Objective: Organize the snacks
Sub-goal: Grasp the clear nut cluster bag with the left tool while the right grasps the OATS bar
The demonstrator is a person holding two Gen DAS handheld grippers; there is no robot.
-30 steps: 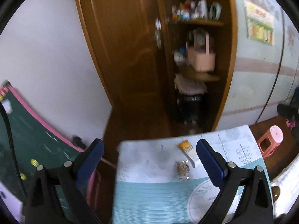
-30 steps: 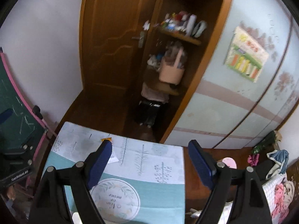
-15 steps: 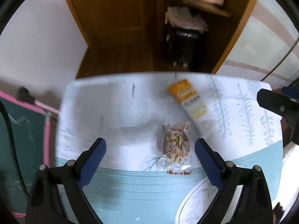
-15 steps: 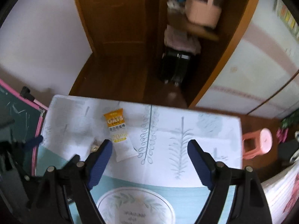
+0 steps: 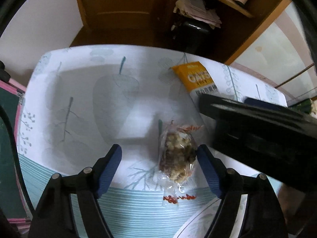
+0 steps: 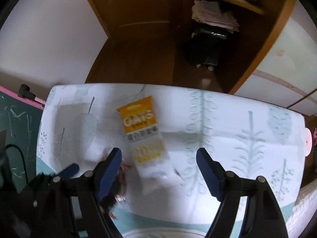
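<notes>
Both grippers hover over a table covered by a white and teal leaf-print cloth (image 5: 83,103). The left gripper (image 5: 159,154) has its jaws spread wide and grips nothing; a clear bag of mixed nuts (image 5: 177,158) lies flat between its blue fingertips (image 5: 114,158), right up against the right-hand one, low and centre in the left wrist view. Further up and right in that frame sits an orange and white OATS packet (image 5: 195,78), partly hidden behind the black body of the right gripper (image 6: 158,160). In the right wrist view that gripper is wide open too, holding nothing, with the lower end of the OATS packet (image 6: 142,134) between its fingertips. A brown wooden door (image 6: 138,19) fills the top.
</notes>
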